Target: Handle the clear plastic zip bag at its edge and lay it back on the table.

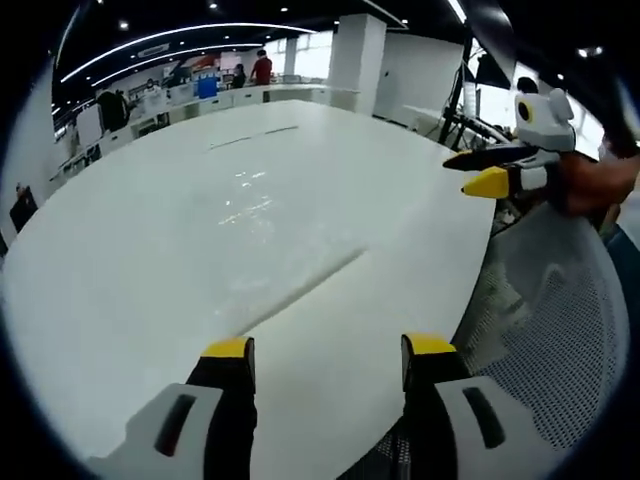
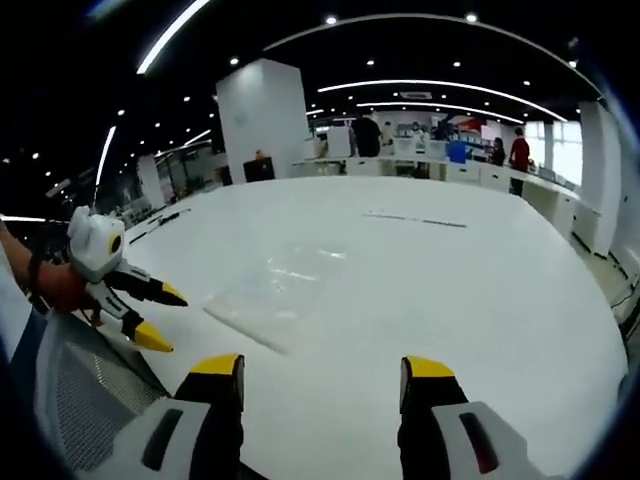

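Observation:
The clear plastic zip bag (image 1: pixel 268 232) lies flat on the white table (image 1: pixel 130 300), faint and glossy, with one straight edge running diagonally just ahead of my left gripper (image 1: pixel 328 350). That gripper is open and holds nothing. In the right gripper view the bag (image 2: pixel 272 292) rests ahead and slightly left of my right gripper (image 2: pixel 323 368), which is also open and apart from it. The right gripper (image 1: pixel 466 174) hovers over the table's right edge in the left gripper view. The left gripper (image 2: pixel 165 318) hangs at the table's left edge in the right gripper view, jaws spread.
A grey mesh chair (image 1: pixel 550 330) sits against the table's near edge, between the two grippers. Thin dark lines (image 2: pixel 415 220) mark the far part of the table. Desks and standing people (image 2: pixel 518 152) are far behind, beside a white pillar (image 2: pixel 262 120).

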`<state>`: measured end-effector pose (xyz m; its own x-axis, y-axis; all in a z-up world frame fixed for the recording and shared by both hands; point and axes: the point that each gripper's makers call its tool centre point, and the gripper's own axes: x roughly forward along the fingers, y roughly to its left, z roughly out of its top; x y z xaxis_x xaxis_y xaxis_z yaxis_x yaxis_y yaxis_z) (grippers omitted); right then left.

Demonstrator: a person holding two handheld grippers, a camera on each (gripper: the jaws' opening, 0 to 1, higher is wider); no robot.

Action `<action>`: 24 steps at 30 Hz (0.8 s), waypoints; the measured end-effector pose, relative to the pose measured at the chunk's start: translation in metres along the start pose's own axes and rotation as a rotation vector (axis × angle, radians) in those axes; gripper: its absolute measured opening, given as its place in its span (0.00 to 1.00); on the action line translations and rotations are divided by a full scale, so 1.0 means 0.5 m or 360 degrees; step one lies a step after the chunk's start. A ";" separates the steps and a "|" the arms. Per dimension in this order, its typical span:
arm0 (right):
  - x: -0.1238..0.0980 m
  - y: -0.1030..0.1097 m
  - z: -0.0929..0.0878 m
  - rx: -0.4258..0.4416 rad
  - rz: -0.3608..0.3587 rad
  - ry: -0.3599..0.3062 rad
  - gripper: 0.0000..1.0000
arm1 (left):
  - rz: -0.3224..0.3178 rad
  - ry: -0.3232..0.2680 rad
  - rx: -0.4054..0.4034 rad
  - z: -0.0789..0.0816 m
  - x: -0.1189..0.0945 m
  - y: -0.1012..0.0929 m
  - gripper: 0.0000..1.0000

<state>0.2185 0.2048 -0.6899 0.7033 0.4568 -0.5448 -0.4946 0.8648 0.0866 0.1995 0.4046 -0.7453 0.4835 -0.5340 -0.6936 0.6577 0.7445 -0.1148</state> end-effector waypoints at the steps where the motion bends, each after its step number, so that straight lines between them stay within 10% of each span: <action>1: 0.000 0.002 0.000 0.0001 0.0005 0.0002 0.62 | 0.0001 0.0002 0.0014 0.002 -0.002 -0.004 0.58; 24: 0.001 -0.001 -0.005 -0.0004 0.0010 0.0005 0.60 | 0.0037 0.0036 -0.0025 -0.015 0.001 0.018 0.57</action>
<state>0.2181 0.2040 -0.6923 0.6987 0.4615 -0.5467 -0.5004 0.8614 0.0876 0.2012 0.4141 -0.7519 0.4853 -0.5071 -0.7123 0.6370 0.7631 -0.1092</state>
